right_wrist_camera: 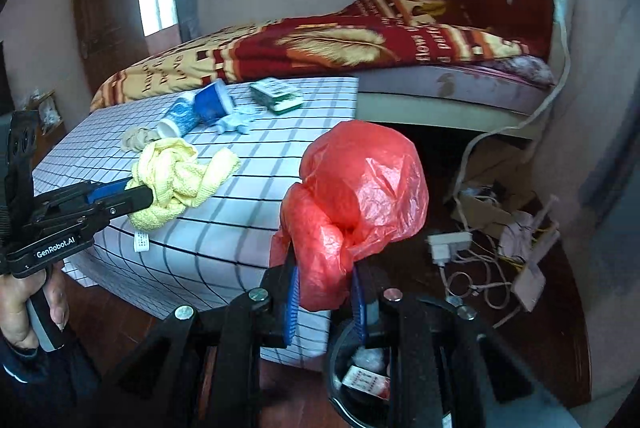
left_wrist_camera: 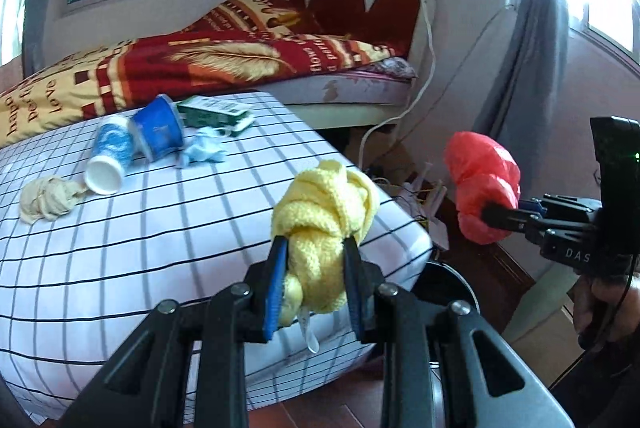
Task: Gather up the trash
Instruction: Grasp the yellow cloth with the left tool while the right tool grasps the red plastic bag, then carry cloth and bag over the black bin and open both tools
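My left gripper point(left_wrist_camera: 316, 248) is shut on a knotted yellow cloth point(left_wrist_camera: 326, 208), held above the corner of the checked mattress point(left_wrist_camera: 160, 228); it also shows in the right wrist view point(right_wrist_camera: 176, 180). My right gripper point(right_wrist_camera: 324, 268) is shut on a crumpled red plastic bag point(right_wrist_camera: 360, 188), held over a black trash bin point(right_wrist_camera: 340, 356) with wrappers inside; the bag also shows in the left wrist view point(left_wrist_camera: 480, 176). On the mattress lie two blue paper cups point(left_wrist_camera: 136, 144), a green carton point(left_wrist_camera: 216, 112), a blue tissue wad point(left_wrist_camera: 204, 150) and a beige stocking ball point(left_wrist_camera: 46, 198).
A bed with a red and yellow quilt point(left_wrist_camera: 200, 60) stands behind the mattress. A white cable point(left_wrist_camera: 420, 80) hangs from the headboard. Boxes, a power strip point(right_wrist_camera: 448, 244) and tangled wires lie on the wooden floor at right. The bin's rim point(left_wrist_camera: 452, 276) sits by the mattress corner.
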A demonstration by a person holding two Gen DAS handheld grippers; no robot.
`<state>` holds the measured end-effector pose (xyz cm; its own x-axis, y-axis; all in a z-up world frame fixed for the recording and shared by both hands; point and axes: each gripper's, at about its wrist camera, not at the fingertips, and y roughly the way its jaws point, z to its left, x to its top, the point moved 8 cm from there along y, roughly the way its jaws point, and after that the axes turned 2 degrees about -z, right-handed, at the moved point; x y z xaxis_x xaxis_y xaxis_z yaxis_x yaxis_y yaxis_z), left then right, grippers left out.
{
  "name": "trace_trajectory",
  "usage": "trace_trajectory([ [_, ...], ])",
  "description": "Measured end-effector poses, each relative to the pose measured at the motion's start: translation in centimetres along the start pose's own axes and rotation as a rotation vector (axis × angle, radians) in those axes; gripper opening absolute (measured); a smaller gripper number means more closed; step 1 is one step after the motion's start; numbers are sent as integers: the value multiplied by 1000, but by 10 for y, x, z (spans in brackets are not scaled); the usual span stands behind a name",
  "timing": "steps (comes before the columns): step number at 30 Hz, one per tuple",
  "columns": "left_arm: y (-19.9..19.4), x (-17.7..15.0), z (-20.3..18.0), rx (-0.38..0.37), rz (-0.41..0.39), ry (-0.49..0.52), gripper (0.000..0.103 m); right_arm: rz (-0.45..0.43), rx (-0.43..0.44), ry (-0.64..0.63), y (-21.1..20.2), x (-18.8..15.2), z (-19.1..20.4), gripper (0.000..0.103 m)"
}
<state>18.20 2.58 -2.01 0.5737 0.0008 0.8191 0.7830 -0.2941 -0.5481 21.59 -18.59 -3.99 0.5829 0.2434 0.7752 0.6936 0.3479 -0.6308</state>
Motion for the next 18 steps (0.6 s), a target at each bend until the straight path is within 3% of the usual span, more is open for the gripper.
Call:
trace_trajectory([
  [18, 16, -5, -91, -105, 40, 118, 28, -3, -84, 156, -33, -47, -72, 23],
])
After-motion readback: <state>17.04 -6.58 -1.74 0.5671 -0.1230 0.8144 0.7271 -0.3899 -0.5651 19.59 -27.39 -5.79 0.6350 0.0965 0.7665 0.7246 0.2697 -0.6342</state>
